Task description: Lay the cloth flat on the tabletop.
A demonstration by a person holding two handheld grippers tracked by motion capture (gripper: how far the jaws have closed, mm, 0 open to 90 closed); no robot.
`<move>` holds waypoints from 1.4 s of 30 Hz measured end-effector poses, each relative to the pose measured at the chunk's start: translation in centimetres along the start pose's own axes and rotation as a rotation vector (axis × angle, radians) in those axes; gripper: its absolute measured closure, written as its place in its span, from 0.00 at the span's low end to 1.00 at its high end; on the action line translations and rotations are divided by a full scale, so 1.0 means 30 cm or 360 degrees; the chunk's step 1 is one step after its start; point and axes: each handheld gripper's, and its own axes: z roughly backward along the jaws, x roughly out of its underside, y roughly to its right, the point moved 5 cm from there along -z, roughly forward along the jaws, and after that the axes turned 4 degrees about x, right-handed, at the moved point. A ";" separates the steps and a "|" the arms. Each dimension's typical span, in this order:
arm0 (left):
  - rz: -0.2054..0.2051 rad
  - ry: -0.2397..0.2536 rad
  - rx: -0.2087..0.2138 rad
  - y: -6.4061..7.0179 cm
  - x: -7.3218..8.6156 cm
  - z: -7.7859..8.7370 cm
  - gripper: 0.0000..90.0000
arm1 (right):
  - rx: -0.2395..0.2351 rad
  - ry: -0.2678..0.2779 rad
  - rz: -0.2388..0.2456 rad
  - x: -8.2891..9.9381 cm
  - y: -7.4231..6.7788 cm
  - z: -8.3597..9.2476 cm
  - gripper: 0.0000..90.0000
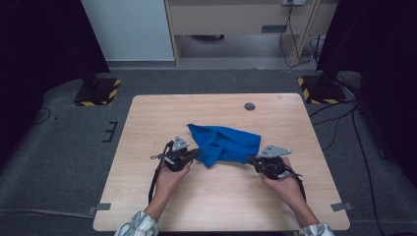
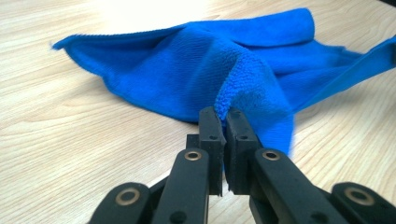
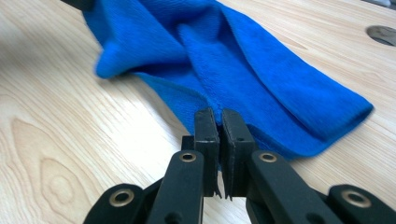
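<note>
A rumpled blue cloth (image 1: 223, 144) is seen near the middle of the worktop (image 1: 147, 118), its long axis running from nine to three o'clock. It is held at both near corners: the left gripper (image 2: 223, 122) is closed on a bunched fold at the nine o'clock end, the right gripper (image 3: 218, 122) pinched on the edge at three o'clock. The cloth lies at twelve o'clock from each pair of jaws. Both hands are judged equally near.
</note>
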 end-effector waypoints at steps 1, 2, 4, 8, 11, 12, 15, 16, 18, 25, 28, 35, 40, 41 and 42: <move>0.0002 0.0000 0.0002 -0.001 0.000 0.002 0.96 | 0.0009 -0.0001 -0.0007 0.002 0.006 0.003 0.96; -0.0004 -0.0003 0.0004 -0.002 0.001 0.004 0.96 | 0.0015 -0.0001 -0.0016 0.005 0.015 0.007 0.96; -0.0015 -0.0009 0.0002 -0.003 0.002 0.008 0.96 | 0.0028 -0.0001 -0.0030 0.008 0.031 0.016 0.96; -0.0036 -0.0069 -0.0003 -0.009 0.019 0.007 0.96 | 0.0051 -0.0013 -0.0038 0.022 0.049 0.028 0.96; -0.0029 -0.0095 -0.0001 -0.021 0.029 0.008 0.95 | 0.0057 -0.0040 -0.0042 0.043 0.054 0.039 0.96; -0.0025 -0.0098 0.0001 -0.023 0.031 0.011 0.95 | 0.0063 -0.0046 -0.0035 0.048 0.057 0.042 0.96; -0.0001 -0.0093 0.0011 -0.029 0.034 0.025 0.95 | 0.0077 -0.0050 -0.0049 0.060 0.065 0.062 0.96; 0.0000 -0.0092 0.0010 -0.028 0.035 0.030 0.95 | 0.0079 -0.0049 -0.0052 0.063 0.067 0.069 0.96; -0.0008 -0.0112 0.0020 -0.027 0.040 0.035 0.95 | 0.0079 -0.0051 -0.0067 0.073 0.071 0.086 0.96; -0.0009 -0.0160 0.0018 -0.032 0.061 0.015 0.94 | 0.0082 -0.0084 -0.0074 0.097 0.077 0.093 0.95; -0.0007 -0.0170 0.0030 -0.037 0.069 0.004 0.93 | 0.0080 -0.0086 -0.0065 0.097 0.072 0.094 0.95; -0.0019 -0.0154 0.0037 -0.034 0.076 0.003 0.92 | 0.0076 -0.0083 -0.0077 0.099 0.071 0.096 0.95; -0.0034 -0.0160 0.0057 -0.019 0.070 0.016 0.95 | 0.0076 -0.0081 -0.0067 0.096 0.066 0.102 0.95; -0.0036 -0.0150 0.0060 -0.015 0.067 0.023 0.95 | 0.0078 -0.0079 -0.0066 0.096 0.065 0.104 0.95; -0.0039 -0.0140 0.0067 -0.012 0.063 0.030 0.95 | 0.0077 -0.0074 -0.0065 0.096 0.064 0.106 0.95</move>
